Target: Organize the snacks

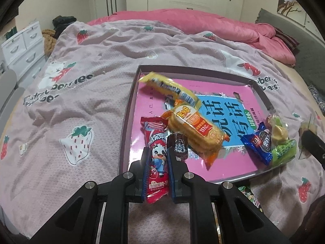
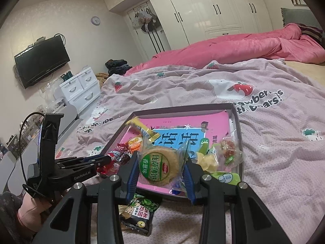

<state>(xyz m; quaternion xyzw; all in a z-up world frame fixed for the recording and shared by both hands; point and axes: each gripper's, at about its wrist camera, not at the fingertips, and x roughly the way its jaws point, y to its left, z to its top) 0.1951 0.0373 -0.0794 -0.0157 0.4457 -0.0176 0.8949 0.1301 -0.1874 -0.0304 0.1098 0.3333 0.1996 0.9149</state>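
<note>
A shallow grey box tray (image 1: 130, 101) with a pink and blue printed base lies on the bed and holds several snack packs. My left gripper (image 1: 157, 152) is shut on a red strawberry snack pack (image 1: 157, 162) at the tray's near left edge. In the tray lie a yellow bar (image 1: 170, 87), an orange biscuit pack (image 1: 195, 130), a dark candy (image 1: 179, 145), a blue cookie pack (image 1: 262, 142) and a green pack (image 1: 284, 152). My right gripper (image 2: 160, 160) is shut on a round biscuit in clear wrap (image 2: 160, 166) above the tray's (image 2: 237, 122) near edge.
A black and green snack bag (image 2: 138, 211) lies on the pink strawberry bedsheet (image 1: 81, 101) in front of the tray. A pink quilt (image 1: 223, 26) is bunched at the far side. White drawers (image 2: 81, 89) and a wall TV (image 2: 40, 61) stand to the left.
</note>
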